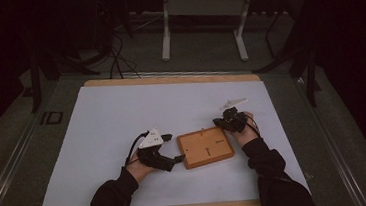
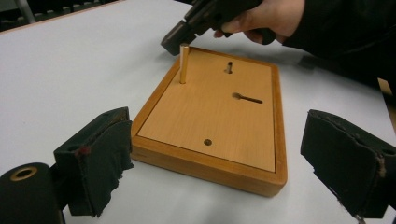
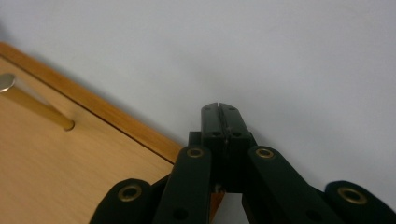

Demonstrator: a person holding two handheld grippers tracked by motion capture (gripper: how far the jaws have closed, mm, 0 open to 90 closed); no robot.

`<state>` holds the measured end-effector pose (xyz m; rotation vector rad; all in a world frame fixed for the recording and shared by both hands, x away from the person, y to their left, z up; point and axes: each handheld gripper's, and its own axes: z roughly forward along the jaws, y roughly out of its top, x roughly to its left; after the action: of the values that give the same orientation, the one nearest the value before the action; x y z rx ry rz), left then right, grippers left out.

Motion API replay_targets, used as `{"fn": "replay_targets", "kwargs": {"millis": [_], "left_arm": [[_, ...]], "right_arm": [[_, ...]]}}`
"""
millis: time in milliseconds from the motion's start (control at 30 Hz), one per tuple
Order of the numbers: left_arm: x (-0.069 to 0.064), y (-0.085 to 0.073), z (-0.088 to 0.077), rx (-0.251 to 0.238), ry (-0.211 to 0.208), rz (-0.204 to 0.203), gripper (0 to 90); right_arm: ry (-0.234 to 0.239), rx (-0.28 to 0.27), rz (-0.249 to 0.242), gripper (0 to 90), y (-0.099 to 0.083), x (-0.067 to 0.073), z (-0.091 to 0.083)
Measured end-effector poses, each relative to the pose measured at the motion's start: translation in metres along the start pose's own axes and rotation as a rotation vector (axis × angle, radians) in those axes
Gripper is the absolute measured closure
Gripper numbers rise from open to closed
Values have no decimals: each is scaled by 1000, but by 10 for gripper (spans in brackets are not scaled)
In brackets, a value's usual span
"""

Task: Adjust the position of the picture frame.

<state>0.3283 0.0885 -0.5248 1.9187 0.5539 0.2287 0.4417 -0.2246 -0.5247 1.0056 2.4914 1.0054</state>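
Observation:
A flat wooden board (image 1: 206, 147) with small holes and a slot lies on the white sheet between my hands. A thin wooden peg (image 2: 184, 63) stands upright in a hole near the board's far corner, and the peg (image 3: 32, 105) appears again at the left of the right gripper view. My left gripper (image 2: 219, 123) is open, its black padded jaws level with the board's near edge and wider than it, not touching. My right gripper (image 3: 219, 108) is shut with nothing in it, just off the board's (image 3: 70, 177) edge over the sheet. Its tip (image 2: 180, 37) sits close beside the peg.
A white sheet (image 1: 122, 118) covers the wooden table (image 1: 169, 79). Beyond the table's far edge stand a grey frame's legs (image 1: 166, 39) and cables (image 1: 117, 58) on the dark floor. The person's dark sleeves (image 1: 272, 175) come in from the bottom.

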Motion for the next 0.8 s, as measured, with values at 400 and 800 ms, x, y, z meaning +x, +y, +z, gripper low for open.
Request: {"fn": "replay_targets", "kwargs": {"millis": [400,800], "left_arm": [[-1,3,0,13,-7,18,94],[-6,6,4,15,-15,52,99]], "right_arm": [[24,-32,31,900,-19,8,-14],[33,-41,14,900,-30,17,-23]]}}
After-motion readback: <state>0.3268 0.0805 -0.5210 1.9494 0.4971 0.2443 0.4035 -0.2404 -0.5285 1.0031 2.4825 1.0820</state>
